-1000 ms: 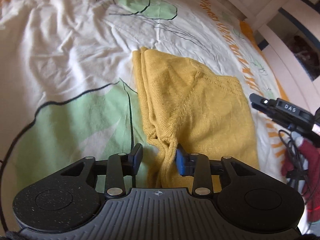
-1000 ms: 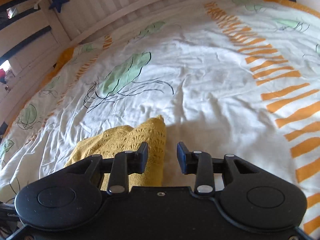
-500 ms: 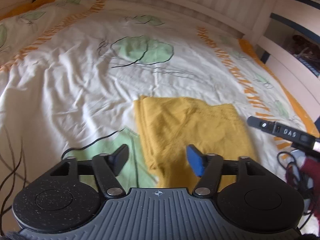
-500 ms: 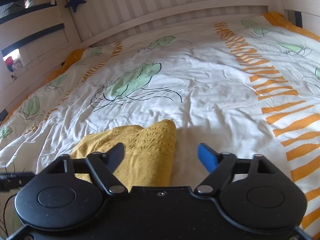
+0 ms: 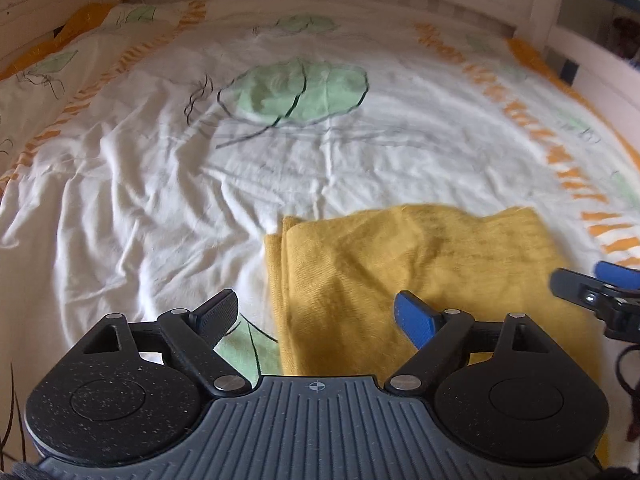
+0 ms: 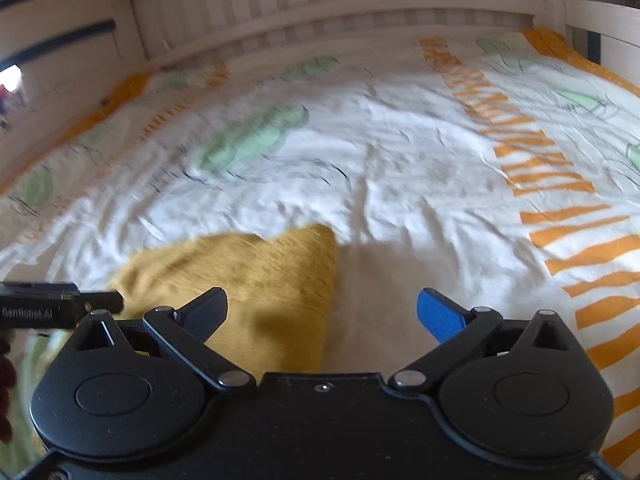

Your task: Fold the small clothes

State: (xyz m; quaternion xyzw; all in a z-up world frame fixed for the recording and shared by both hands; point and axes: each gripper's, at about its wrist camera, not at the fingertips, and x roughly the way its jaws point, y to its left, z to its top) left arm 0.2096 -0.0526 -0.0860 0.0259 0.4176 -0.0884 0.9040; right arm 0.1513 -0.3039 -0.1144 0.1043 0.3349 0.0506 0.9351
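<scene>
A folded mustard-yellow knit garment (image 5: pixel 404 272) lies flat on the bed sheet (image 5: pixel 168 200). My left gripper (image 5: pixel 316 312) hovers above the garment's near left edge, jaws still opening, nothing between them. In the right wrist view the same garment (image 6: pixel 260 280) lies to the lower left, its corner pointing away. My right gripper (image 6: pixel 324 314) is over that right edge, jaws opening wide and holding nothing. The right gripper's fingers (image 5: pixel 580 284) show at the right edge of the left view, and the left gripper's body (image 6: pixel 48 308) shows at the left edge of the right view.
The white sheet carries green leaf prints (image 5: pixel 296 88) and orange stripes (image 6: pixel 560 216) and is wrinkled. A slatted white headboard (image 6: pixel 340 8) runs along the far side, with bed rails at the left and right. Dark cables and red fabric (image 5: pixel 630 380) lie at the right.
Both grippers have gone from nearly shut at the garment's edges to wide open, letting go of the cloth. Both have pulled back, so more of the bed shows.
</scene>
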